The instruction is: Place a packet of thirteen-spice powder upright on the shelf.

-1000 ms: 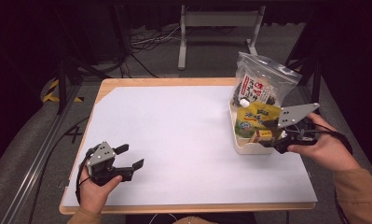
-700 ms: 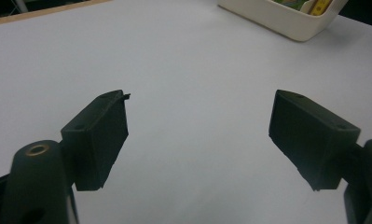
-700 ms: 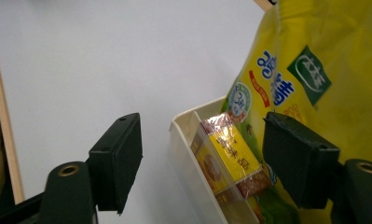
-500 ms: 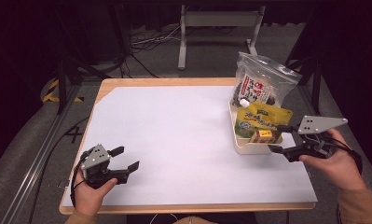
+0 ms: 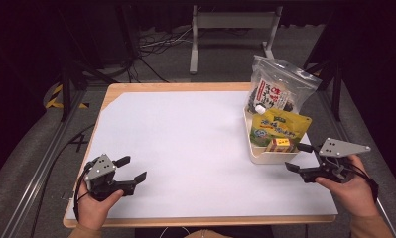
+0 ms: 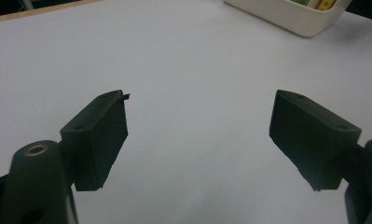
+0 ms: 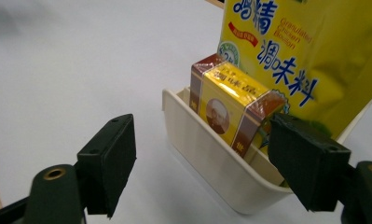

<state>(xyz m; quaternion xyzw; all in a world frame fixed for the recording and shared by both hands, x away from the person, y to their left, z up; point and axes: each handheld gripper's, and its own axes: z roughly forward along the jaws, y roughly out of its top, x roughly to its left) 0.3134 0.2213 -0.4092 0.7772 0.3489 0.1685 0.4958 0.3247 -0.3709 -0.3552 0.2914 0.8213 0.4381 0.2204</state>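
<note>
A cream tray stands at the table's right side. In it are a yellow seasoning pouch and a small yellow-and-brown box at the near end. My right gripper is just off the tray's near end and points at it. Its jaws have just been opening and are open, gripping nothing. In the right gripper view, the box, the pouch and the tray wall lie just ahead of the right gripper. My left gripper rests open over the white sheet at the near left, and the left gripper holds nothing.
A clear bag of dark snacks stands at the tray's far end. The white sheet covers the wooden table. The tray's corner shows far off in the left gripper view. Black frames and cables lie beyond the table.
My right gripper has drawn back from the box in the tray toward the person and sunk lower, with its jaws spread wider. The left gripper has barely shifted.
</note>
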